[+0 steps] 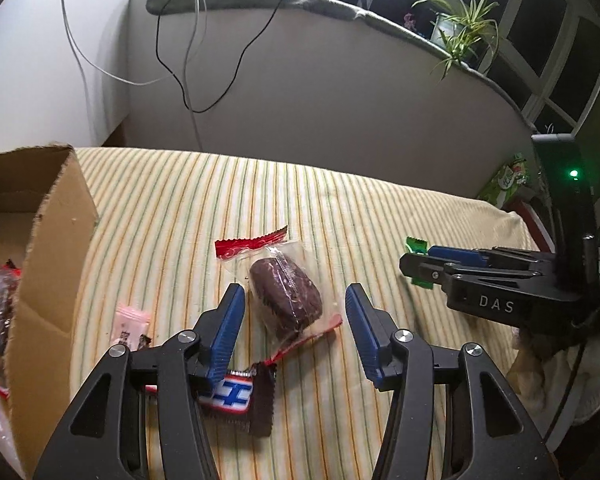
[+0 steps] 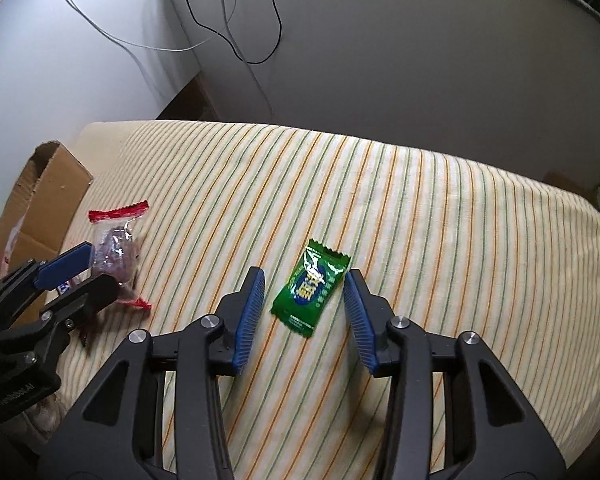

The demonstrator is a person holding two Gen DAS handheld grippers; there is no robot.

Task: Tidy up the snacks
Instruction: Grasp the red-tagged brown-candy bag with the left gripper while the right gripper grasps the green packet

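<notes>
"DAS" reads on the right gripper [image 1: 410, 266], jaws spread around the green candy [image 2: 311, 288], its label too blurred to read. Left gripper [image 1: 295, 308], released, straddles the clear-wrapped brown cake [image 1: 286, 294], cardboard box [image 1: 56, 236] at left.

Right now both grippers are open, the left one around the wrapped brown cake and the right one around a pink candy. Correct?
Not quite. The right gripper is open around a green candy, as the right wrist view shows. The pink candy lies left of the left gripper, which is open around the wrapped brown cake.
</notes>
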